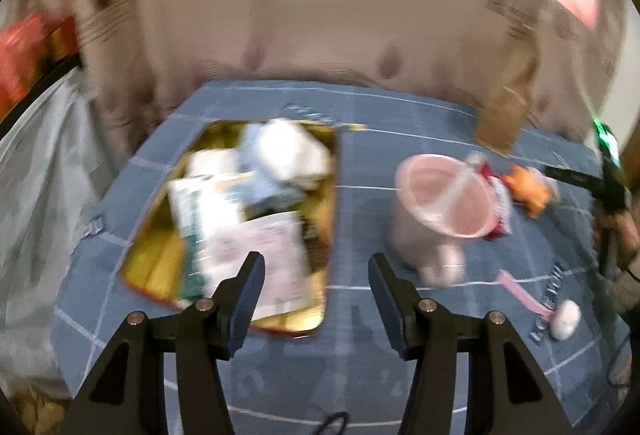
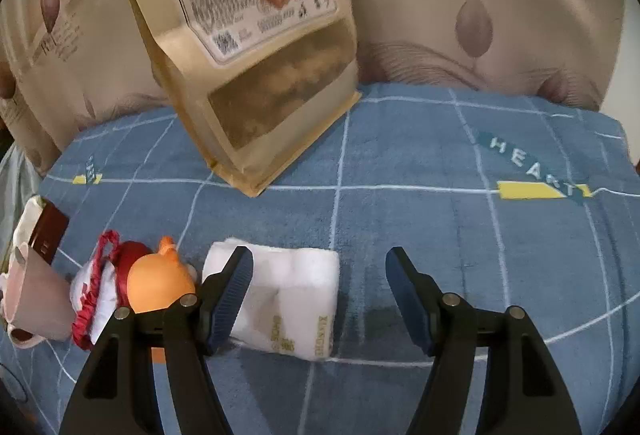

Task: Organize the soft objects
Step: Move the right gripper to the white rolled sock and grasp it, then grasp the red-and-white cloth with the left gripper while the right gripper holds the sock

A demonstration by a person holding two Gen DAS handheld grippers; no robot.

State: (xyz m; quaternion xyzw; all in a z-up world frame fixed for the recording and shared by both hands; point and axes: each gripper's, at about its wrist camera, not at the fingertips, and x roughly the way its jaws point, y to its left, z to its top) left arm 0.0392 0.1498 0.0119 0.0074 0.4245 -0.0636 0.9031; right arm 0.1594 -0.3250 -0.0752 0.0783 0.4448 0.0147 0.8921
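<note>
White folded towel (image 2: 288, 299), beside open right gripper (image 2: 320, 299), left finger overlapping

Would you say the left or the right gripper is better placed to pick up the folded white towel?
Right. The right gripper hangs open just over the folded white towel. The left gripper faces the gold tray and pink cup.

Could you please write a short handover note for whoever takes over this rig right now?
Left gripper: open, empty, above the blue blanket beside the gold tray.
Right gripper: open, empty, over the folded white towel.
Done: several packets and cloths already lie in the tray.
Left: the towel, the orange plush toy beside it, possibly more. The pink cup and kraft bag stand untouched.
</note>
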